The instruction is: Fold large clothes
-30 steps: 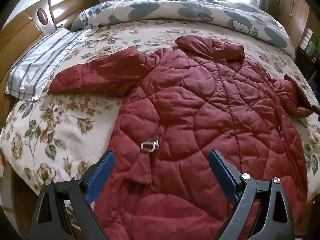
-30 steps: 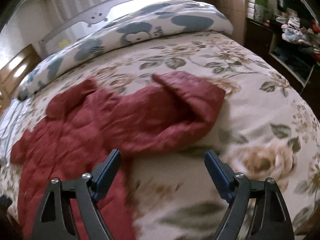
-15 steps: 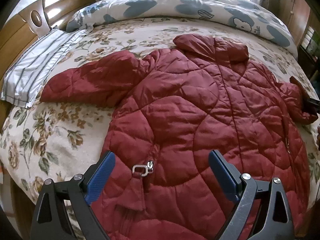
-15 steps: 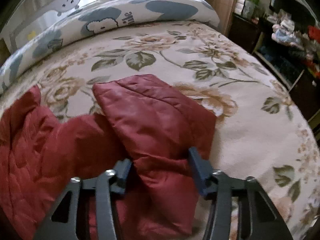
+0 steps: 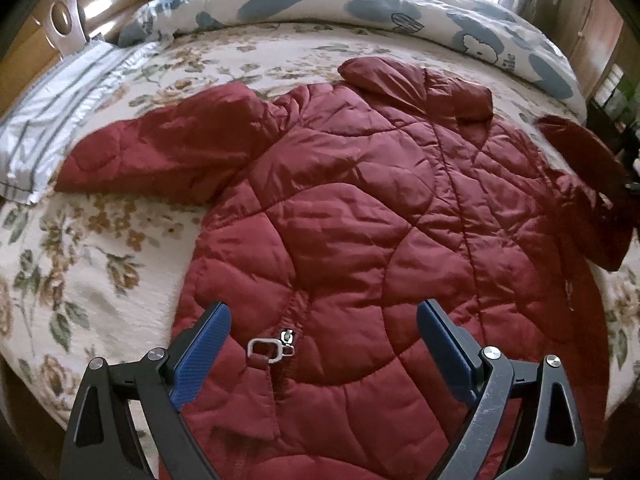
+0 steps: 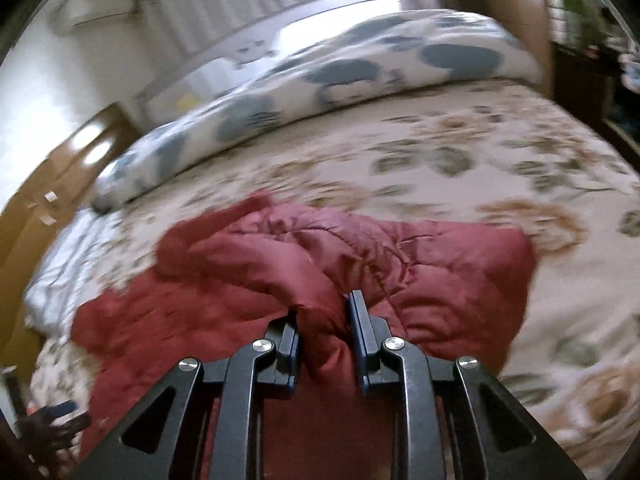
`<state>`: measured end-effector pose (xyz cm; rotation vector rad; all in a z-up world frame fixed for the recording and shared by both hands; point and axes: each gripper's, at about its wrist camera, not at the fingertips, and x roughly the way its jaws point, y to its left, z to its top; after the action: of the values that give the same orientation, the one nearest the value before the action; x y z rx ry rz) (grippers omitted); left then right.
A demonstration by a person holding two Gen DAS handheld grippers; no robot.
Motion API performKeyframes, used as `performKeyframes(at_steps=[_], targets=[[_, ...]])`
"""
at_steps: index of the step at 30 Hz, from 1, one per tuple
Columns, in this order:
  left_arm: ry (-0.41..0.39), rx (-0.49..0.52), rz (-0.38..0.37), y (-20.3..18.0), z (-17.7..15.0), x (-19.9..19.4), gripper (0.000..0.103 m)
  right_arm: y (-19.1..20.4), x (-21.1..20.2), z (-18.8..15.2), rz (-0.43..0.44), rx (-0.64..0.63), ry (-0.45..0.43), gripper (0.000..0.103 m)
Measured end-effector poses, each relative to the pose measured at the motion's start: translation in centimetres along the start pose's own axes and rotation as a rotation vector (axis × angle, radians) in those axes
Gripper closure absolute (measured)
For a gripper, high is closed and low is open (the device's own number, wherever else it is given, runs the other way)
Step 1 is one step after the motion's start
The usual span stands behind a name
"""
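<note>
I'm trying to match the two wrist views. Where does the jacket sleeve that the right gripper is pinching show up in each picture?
Left wrist view: the sleeve is at the far right edge, lifted off the bed.
Right wrist view: the sleeve is bottom centre, bunched between the closing jaws of the right gripper.
Shared landmark: the blue-and-white pillow along the top.

The left claw (image 5: 320,344) hangs tilted downward, jaws spread wide around nothing. The right claw (image 6: 324,328) is closing, pads pinching red jacket (image 6: 400,268) fabric.
</note>
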<state>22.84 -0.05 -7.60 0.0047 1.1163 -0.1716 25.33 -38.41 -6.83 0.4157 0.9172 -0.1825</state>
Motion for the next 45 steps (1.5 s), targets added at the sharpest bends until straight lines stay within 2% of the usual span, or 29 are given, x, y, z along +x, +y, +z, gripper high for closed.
performKeyframes(at_steps=[4, 9, 13, 17, 21, 24, 26, 29, 32, 33, 35, 38, 39, 41, 42, 45], targets=[[0.011, -0.029, -0.092, 1.4, -0.1, 0.0, 0.009, 6.0, 2.8, -1.9, 0.103, -0.063, 0.055, 0.083], [0.014, -0.081, -0.214, 3.5, 0.5, -0.2, 0.009, 11.5, 6.8, -4.5, 0.156, -0.151, 0.112, 0.083], [0.024, -0.131, -0.301, 5.5, 2.7, 0.6, 0.009, 15.2, 9.1, -6.2, 0.202, -0.241, 0.131, 0.082], [0.051, -0.171, -0.36, 6.8, 6.0, 3.4, 0.009, 16.9, 10.2, -7.5, 0.254, -0.324, 0.171, 0.078], [0.092, -0.21, -0.4, 7.1, 9.4, 7.4, 0.011, 17.3, 10.6, -8.3, 0.251, -0.355, 0.193, 0.076], [0.14, -0.213, -0.412, 6.3, 11.1, 10.4, 0.026, 16.8, 10.6, -8.3, 0.259, -0.335, 0.204, 0.075], [0.169, -0.203, -0.424, 5.5, 11.8, 12.2, 0.046, 16.6, 10.5, -8.2, 0.259, -0.334, 0.212, 0.075], [0.197, -0.169, -0.389, 4.1, 12.5, 14.2, 0.066, 16.6, 10.4, -8.3, 0.246, -0.346, 0.225, 0.072], [0.171, -0.131, -0.35, 3.4, 12.9, 14.4, 0.081, 15.9, 9.5, -8.7, 0.243, -0.344, 0.234, 0.069], [0.159, -0.124, -0.344, 3.3, 12.9, 14.2, 0.083, 15.5, 9.0, -8.7, 0.252, -0.334, 0.232, 0.066], [0.129, -0.1, -0.292, 3.3, 12.9, 13.7, 0.086, 14.2, 7.4, -8.7, 0.25, -0.3, 0.208, 0.052], [0.075, -0.062, -0.189, 3.6, 12.7, 13.1, 0.086, 11.7, 4.8, -7.9, 0.217, -0.237, 0.141, 0.052], [0.066, -0.058, -0.146, 3.8, 12.6, 13.3, 0.086, 10.7, 3.9, -7.4, 0.176, -0.22, 0.102, 0.052], [0.073, -0.049, -0.102, 3.6, 12.4, 14.3, 0.085, 9.2, 3.3, -6.3, 0.039, -0.217, 0.05, 0.05], [0.078, -0.042, -0.1, 3.1, 12.4, 14.9, 0.085, 8.6, 3.5, -6.0, 0.01, -0.206, 0.047, 0.05], [0.063, -0.007, -0.059, 1.5, 12.4, 15.4, 0.084, 6.2, 5.9, -4.7, -0.052, -0.148, 0.116, 0.05]])
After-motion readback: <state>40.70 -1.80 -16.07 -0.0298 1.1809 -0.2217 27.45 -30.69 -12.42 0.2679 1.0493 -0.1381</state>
